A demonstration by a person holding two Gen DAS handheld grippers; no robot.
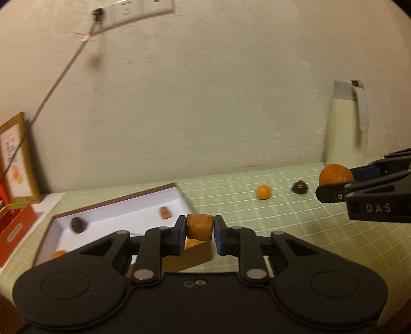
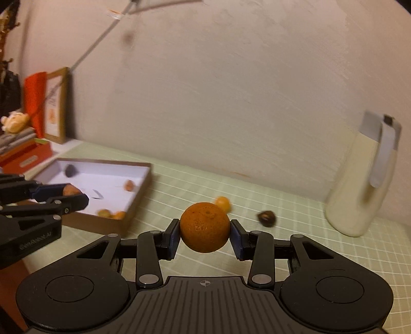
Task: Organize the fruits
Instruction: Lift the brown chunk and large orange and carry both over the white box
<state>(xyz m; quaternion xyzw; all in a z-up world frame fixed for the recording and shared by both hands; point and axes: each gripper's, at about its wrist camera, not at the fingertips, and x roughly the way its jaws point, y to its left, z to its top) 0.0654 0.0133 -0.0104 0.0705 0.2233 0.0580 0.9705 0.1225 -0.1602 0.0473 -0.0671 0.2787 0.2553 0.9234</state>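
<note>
My left gripper (image 1: 200,227) is shut on a small brown-orange fruit (image 1: 199,227), held above the near right corner of a shallow brown box with a white inside (image 1: 123,208). The box holds a dark fruit (image 1: 78,224), a small brown fruit (image 1: 165,212) and some orange fruits (image 1: 58,254). My right gripper (image 2: 204,232) is shut on a round orange (image 2: 204,227) and holds it above the green checked mat. It also shows at the right of the left wrist view (image 1: 334,183). A small orange fruit (image 1: 263,191) and a dark fruit (image 1: 299,186) lie on the mat.
A cream bottle with a grey handle (image 1: 347,128) stands at the back right by the wall. A framed picture (image 1: 18,159) and a red box (image 1: 15,221) stand left of the fruit box. A cable hangs from a wall socket (image 1: 97,12).
</note>
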